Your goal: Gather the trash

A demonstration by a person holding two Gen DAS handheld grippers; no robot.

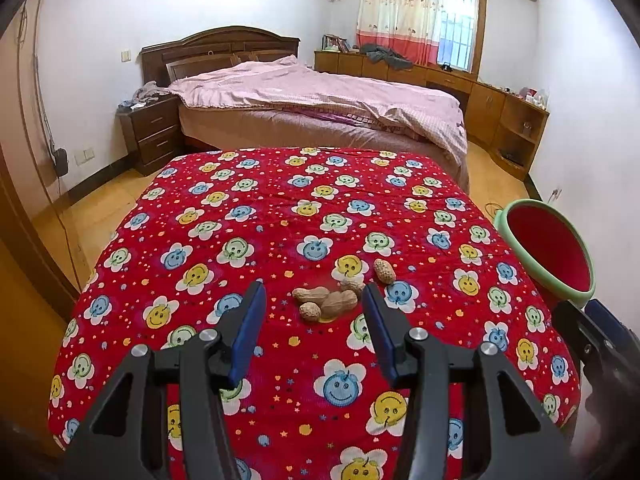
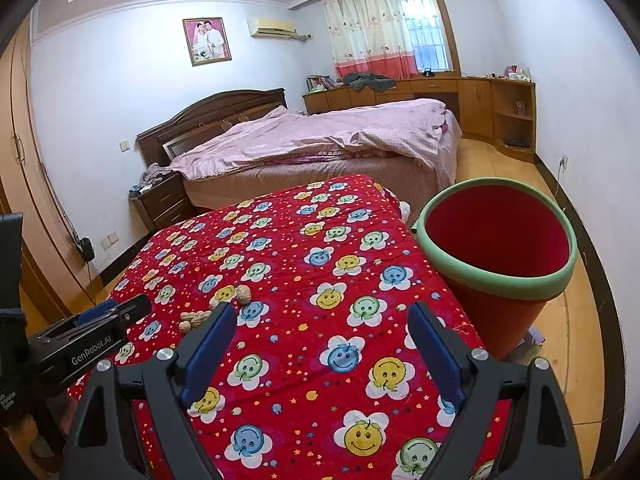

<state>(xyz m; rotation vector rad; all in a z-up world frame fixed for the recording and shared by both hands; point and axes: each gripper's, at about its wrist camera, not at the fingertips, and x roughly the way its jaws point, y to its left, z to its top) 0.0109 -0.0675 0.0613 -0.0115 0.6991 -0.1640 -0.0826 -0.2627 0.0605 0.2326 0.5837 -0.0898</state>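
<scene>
The left gripper (image 1: 314,302) had matte black angular linkage arms with triangular cut-outs; round silver pivot pins capped the joints; its two fingers carried flat blue pads (image 1: 249,332); seen from the right wrist camera, its side bore white "GenRobot.AI" lettering and a small screw near the tip. The right gripper (image 2: 322,322) was built alike: black arms, silver pins, blue pads (image 2: 436,352).
</scene>
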